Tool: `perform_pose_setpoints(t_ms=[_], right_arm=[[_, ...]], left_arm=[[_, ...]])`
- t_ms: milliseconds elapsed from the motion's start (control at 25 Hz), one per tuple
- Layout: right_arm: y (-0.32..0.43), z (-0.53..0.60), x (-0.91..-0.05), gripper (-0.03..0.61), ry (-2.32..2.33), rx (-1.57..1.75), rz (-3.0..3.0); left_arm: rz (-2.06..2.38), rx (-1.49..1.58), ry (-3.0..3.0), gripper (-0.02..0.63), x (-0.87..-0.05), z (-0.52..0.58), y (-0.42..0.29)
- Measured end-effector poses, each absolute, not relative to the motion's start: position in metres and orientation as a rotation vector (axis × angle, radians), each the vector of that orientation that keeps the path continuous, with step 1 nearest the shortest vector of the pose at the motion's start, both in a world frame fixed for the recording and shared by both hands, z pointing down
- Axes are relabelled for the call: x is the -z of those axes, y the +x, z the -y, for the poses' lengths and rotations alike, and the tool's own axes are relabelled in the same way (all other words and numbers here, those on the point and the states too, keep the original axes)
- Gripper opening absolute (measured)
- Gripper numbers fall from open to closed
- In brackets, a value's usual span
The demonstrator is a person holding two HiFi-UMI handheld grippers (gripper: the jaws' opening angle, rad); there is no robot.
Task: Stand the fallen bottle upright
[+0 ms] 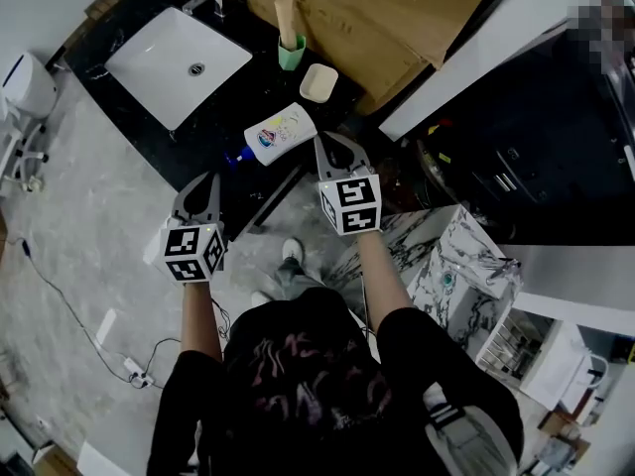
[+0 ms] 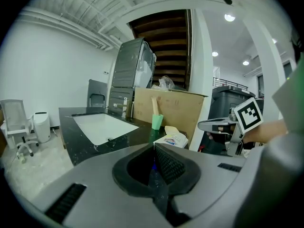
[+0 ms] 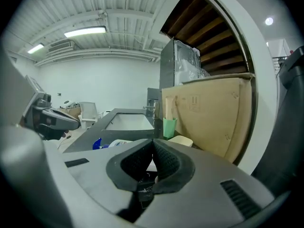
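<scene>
A white bottle (image 1: 282, 131) with a blue cap lies on its side near the front edge of the black counter (image 1: 228, 97). My right gripper (image 1: 325, 140) hovers just right of the bottle, jaws together and nothing between them. My left gripper (image 1: 205, 179) is lower left, off the counter's edge and short of the blue cap, also shut and empty. In the left gripper view the bottle (image 2: 172, 140) shows just beyond the closed fingertips (image 2: 154, 147). The right gripper view has the bottle (image 3: 116, 143) to the left of its closed tips (image 3: 153, 142).
A white sink (image 1: 179, 53) is set into the counter's far left. A green cup (image 1: 291, 54) with a wooden piece and a cream dish (image 1: 318, 82) stand behind the bottle. A cardboard sheet (image 1: 387, 18) leans at the back. A marble-patterned box (image 1: 466, 256) sits at the right.
</scene>
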State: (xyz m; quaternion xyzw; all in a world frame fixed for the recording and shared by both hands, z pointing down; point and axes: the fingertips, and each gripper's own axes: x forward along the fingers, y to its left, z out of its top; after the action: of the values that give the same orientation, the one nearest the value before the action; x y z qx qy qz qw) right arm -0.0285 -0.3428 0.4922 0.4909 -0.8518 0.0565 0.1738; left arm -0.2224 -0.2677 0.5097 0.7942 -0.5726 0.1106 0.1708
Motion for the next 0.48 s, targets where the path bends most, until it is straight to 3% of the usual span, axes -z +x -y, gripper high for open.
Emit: perform_pose_setpoints(t_ms=[320, 400, 480], right_arm=[[-0.036, 0.382, -0.526, 0.012, 1.309, -0.205, 2.401], [-0.037, 0.389, -0.533, 0.012, 1.299, -0.212, 2.393], [-0.038, 0.393, -0.538, 0.012, 1.29, -0.216, 2.386]], left_arm=[[1.57, -0.357, 2.19, 0.028, -0.545, 0.295, -0.211], [1.546, -0.374, 2.175, 0.127, -0.553, 0.298, -0.21], [1.538, -0.386, 2.164, 0.149, -0.559, 0.302, -0.209]])
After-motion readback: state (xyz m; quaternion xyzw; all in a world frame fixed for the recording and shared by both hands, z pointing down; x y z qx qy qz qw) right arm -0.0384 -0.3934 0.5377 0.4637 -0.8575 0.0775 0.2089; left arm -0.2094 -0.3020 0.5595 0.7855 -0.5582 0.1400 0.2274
